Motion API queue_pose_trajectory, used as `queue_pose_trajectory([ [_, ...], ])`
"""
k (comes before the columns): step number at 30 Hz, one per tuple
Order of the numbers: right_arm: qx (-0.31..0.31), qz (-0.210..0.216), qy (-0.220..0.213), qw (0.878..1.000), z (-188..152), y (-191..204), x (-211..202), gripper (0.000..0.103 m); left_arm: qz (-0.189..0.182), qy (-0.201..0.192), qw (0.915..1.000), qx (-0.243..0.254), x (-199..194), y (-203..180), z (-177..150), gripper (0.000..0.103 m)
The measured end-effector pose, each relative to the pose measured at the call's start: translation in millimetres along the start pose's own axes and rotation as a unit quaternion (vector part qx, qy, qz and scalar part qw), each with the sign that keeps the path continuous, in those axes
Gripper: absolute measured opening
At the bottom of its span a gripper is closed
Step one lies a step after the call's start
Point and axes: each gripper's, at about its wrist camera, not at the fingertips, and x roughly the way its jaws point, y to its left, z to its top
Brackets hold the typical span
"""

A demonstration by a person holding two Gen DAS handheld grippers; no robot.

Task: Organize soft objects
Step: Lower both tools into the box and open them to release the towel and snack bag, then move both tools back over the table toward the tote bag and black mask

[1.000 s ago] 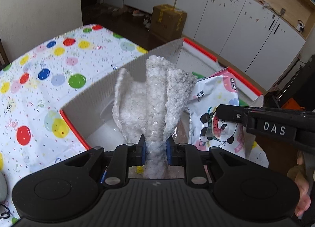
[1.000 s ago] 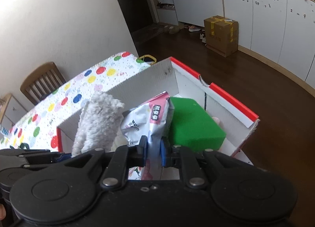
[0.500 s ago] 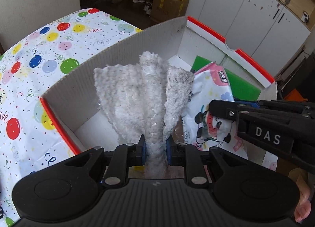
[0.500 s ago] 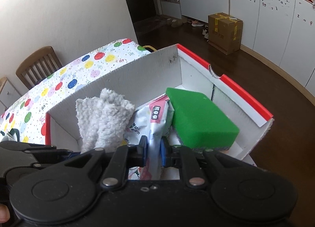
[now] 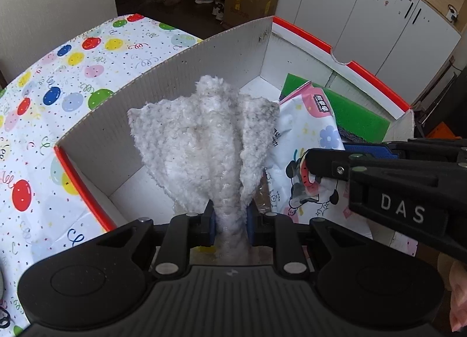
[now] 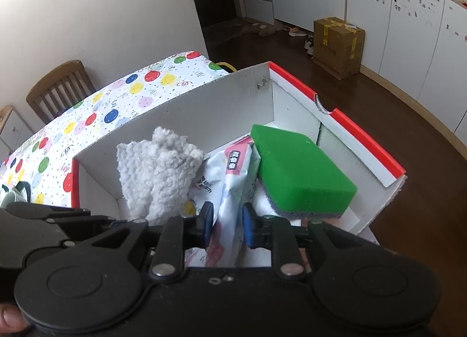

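A white cardboard box (image 6: pixel 175 121) with a red-trimmed rim sits at the edge of a table spread with a balloon-and-confetti print cloth (image 5: pixel 96 53), and both hand-held grippers reach into it from its near side. The left gripper (image 5: pixel 230 221) has its blue pads pinched tight on the bunched end of a fluffy white cloth (image 5: pixel 204 144), which fans up and out inside the box, towards its left half. The right gripper (image 6: pixel 224 224) straddles a pink-and-white cartoon-printed soft pack (image 6: pixel 230 179) standing in the middle of the box; its jaws have just been opening, and a gap shows between the pack and the right-hand pad, so the grip looks slack. Whether the left-hand pad touches the pack cannot be made out. Just right of the pack, a green sponge (image 6: pixel 294 167) with a grey scouring underside lies tilted in the box's right half. Beyond the box, the room has a dark wooden floor (image 6: pixel 364 103), a run of white cabinets (image 6: pixel 408 21) dotted with small stickers, and a taped brown carton (image 6: pixel 338 45) standing on the floor before them. Left of the box, past the far end of the table, a wooden slat-back chair (image 6: pixel 58 88) stands against a pale wall (image 6: pixel 102 10).
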Motion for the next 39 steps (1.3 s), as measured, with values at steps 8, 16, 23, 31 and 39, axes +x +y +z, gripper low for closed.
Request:
queue_pose_trajectory([
  [8, -0.003, 0.008, -0.005, 1.000, -3.2, -1.5, -12.2, 0.032, -0.015, -0.010, 0.9997, -0.014, -14.1, 5.2, -2.2, 0.022],
  [16, -0.002, 0.023, -0.021, 1.000, -5.5, -2.2, -28.0, 0.047, -0.022, -0.030, 0.9992, -0.012, -32.7, 7.7, -7.4, 0.065],
  [23, 0.000, 0.034, -0.041, 0.999, -8.8, 0.6, -47.9, 0.051, -0.021, -0.065, 0.9976, -0.012, -58.6, 10.6, -14.8, 0.071],
  [31, -0.019, 0.072, -0.073, 0.995, -12.3, 18.5, -77.9, 0.066, -0.015, -0.105, 0.9944, -0.003, -96.2, 19.7, -27.2, 0.071],
  [39, -0.060, 0.116, -0.099, 0.987, -22.3, 52.2, -107.5, 0.079, -0.008, -0.141, 0.9896, -0.031, -136.6, 48.5, -52.3, 0.071],
])
